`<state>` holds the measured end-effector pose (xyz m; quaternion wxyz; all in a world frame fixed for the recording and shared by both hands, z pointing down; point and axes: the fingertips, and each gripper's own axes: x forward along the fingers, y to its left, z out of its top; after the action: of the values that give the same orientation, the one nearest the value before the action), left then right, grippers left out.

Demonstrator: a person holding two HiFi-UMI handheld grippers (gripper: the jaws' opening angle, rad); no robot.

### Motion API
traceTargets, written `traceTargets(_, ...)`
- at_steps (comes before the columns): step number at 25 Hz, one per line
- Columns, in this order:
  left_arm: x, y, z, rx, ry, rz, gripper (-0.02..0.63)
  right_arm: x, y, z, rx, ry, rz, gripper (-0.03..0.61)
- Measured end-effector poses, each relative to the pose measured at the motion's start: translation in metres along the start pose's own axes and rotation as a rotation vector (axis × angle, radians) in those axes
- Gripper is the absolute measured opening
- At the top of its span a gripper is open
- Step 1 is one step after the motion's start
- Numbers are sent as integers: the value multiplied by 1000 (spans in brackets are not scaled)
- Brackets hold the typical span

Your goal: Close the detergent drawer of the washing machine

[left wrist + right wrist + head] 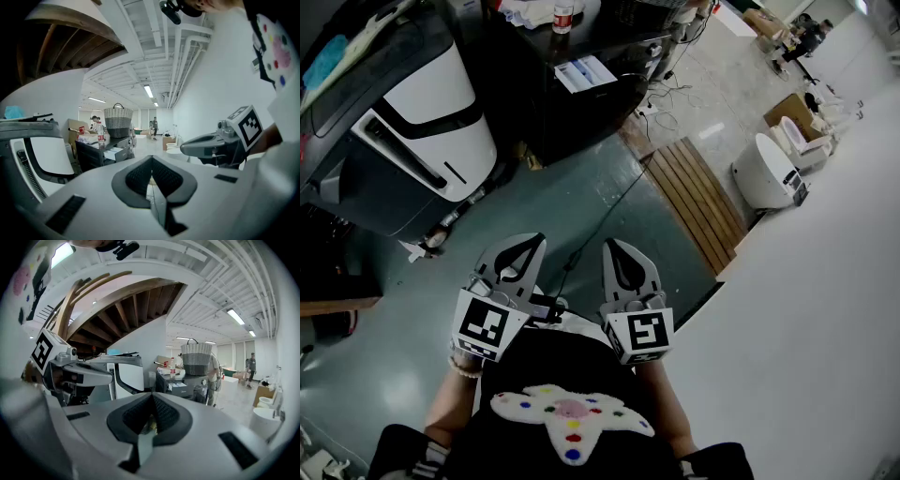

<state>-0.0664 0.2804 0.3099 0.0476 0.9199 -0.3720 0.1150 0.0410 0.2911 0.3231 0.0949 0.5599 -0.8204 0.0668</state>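
Both grippers idle. Left gripper (521,255) and right gripper (623,262) were fully closed, pads together, nothing between them. They were held side by side close to the person's chest, angled slightly down over the grey floor (534,206). Washer (567,108) was the dark unit well ahead of them, with a basket (118,121) and a bottle (563,16) on top. Drawer (586,73) was still pulled out at the top of the washer's front, white inside with a blue patch at one end. It sat about level, long axis running straight out from the front panel, free end pointing to the open floor on the person's side. Neither gripper was near it, no contact. A big white-and-dark machine (417,117) stood left of the washer, and wooden slats (694,197) lay on the floor to the right.
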Motion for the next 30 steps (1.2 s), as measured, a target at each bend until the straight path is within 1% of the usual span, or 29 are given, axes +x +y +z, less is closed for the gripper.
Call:
traceTargets(4, 1, -1, 5, 22, -18, -12, 11, 1, 0, -1, -3, 9, -5, 5)
traceTargets(7, 0, 0, 2, 10, -3, -11, 11, 2, 1, -1, -2, 11, -5, 5)
traceTargets(11, 0, 0, 0, 9, -4, -11, 11, 1, 1, -2, -3, 8, -5, 5)
traceTargets(15, 1, 0, -3, 1, 4, -9, 11, 3, 3, 1, 15, 10, 2, 5)
traceTargets(22, -1, 0, -3, 6, 8, -6, 11, 3, 6, 3, 16, 5, 13, 5)
traceTargets(25, -3, -1, -2, 6, 6, -3, 11, 1, 4, 0, 8, 6, 4, 5)
traceTargets(30, -4, -2, -2, 9, 5, 4, 11, -1, 2, -3, 30, 3, -3, 5)
